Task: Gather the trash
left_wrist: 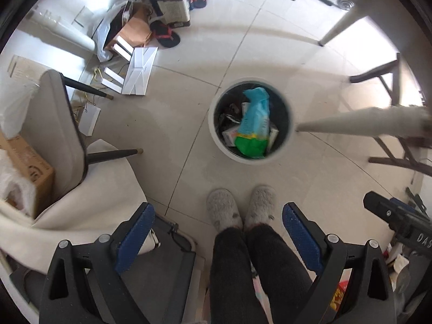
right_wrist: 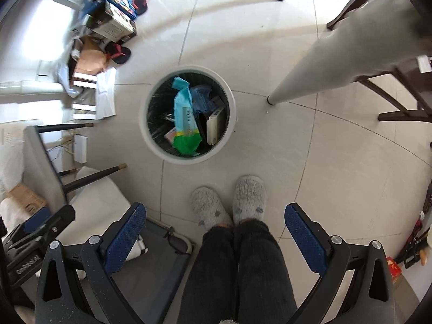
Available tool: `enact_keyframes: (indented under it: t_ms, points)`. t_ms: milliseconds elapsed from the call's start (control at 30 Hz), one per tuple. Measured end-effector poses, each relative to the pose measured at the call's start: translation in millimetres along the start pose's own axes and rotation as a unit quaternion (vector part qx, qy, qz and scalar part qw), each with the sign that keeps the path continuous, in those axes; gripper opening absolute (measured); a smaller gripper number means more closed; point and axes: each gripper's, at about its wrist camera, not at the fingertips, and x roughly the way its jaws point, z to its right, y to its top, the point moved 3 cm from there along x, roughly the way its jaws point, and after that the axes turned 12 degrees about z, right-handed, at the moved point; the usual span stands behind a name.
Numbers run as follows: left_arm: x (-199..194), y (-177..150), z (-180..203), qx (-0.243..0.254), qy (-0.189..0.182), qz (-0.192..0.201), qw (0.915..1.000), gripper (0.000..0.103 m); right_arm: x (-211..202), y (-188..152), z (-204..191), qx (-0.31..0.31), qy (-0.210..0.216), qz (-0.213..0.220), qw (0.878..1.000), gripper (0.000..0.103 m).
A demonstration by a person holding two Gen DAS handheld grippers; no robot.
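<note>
Left wrist view: the left gripper (left_wrist: 217,240) points straight down at the tiled floor (left_wrist: 310,62) with its jaws spread wide and nothing between the blue pads (left_wrist: 136,236). The trash bin (left_wrist: 292,124), a round white container with a dark liner, stands on the floor ahead of the person's slippers (left_wrist: 224,212). A blue and green wrapper (left_wrist: 255,124) lies on top of the other discarded packaging inside it. The bin is near a pale desk leg (left_wrist: 359,121) but apart from it.

Right wrist view: the right gripper (right_wrist: 214,233) points steeply down, jaws fully apart and empty. The trash bin (right_wrist: 144,124) sits just ahead of the slippers (right_wrist: 248,198), with the wrapper (right_wrist: 186,120) and a pale box (right_wrist: 214,128) visible inside.

Step in hand, judged from both views: the collected items appear deposited and both grippers are clear of the bin. To proceed well, keep both sets of jaws spread, scan the floor for loose items, and approach each from above with the pads on either side.

Surface and room: glossy pale tiles with thin grout lines. Clutter lies at the far left: cardboard boxes (left_wrist: 172,2), flat white sheets (left_wrist: 139,71), dark sandals (left_wrist: 164,33). A grey chair (left_wrist: 58,129) lies tipped on its side at the left. Dark wooden furniture legs (right_wrist: 399,94) stand at the right.
</note>
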Motion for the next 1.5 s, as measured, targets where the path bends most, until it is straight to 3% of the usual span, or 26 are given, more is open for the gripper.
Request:
enact_keyframes:
  t_ms: [133, 333, 700, 900, 1100, 1200, 1500]
  points:
    - [-70.8, -3.2, 17.3, 0.022, -0.019, 0.019, 0.9994, 0.097, -75.4, -6.7, 4.9, 0.004, 0.03, 0.004, 1.0, 0.103]
    - [-174.9, 1.0, 36.9, 0.04, -0.078, 0.055, 0.9947, 0.097, -194.9, -11.1, 2.6, -0.016, 0.078, 0.026, 0.996, 0.103]
    - [-282.9, 13.2, 30.6, 0.102, -0.162, 0.092, 0.9772, 0.097, -367.8, -36.8, -17.3, -0.011, 0.125, 0.088, 0.988, 0.103]
    - [-321.1, 13.4, 12.0, 0.148, -0.206, 0.099, 0.9622, 0.097, -417.4, -73.3, -46.2, 0.027, 0.128, 0.116, 0.985, 0.103]
    - [-345.5, 17.5, -11.0, 0.174, -0.241, 0.105, 0.9491, 0.097, -441.4, -100.6, -77.7, 0.066, 0.128, 0.146, 0.979, 0.103]
    - [-354.0, 16.8, -19.6, 0.182, -0.245, 0.105, 0.9466, 0.103, -449.2, -109.6, -90.2, 0.08, 0.123, 0.159, 0.976, 0.103]
    - [-372.1, 15.1, -37.0, 0.172, -0.256, 0.119, 0.9439, 0.103, -466.6, -122.4, -110.1, 0.09, 0.117, 0.177, 0.973, 0.103]
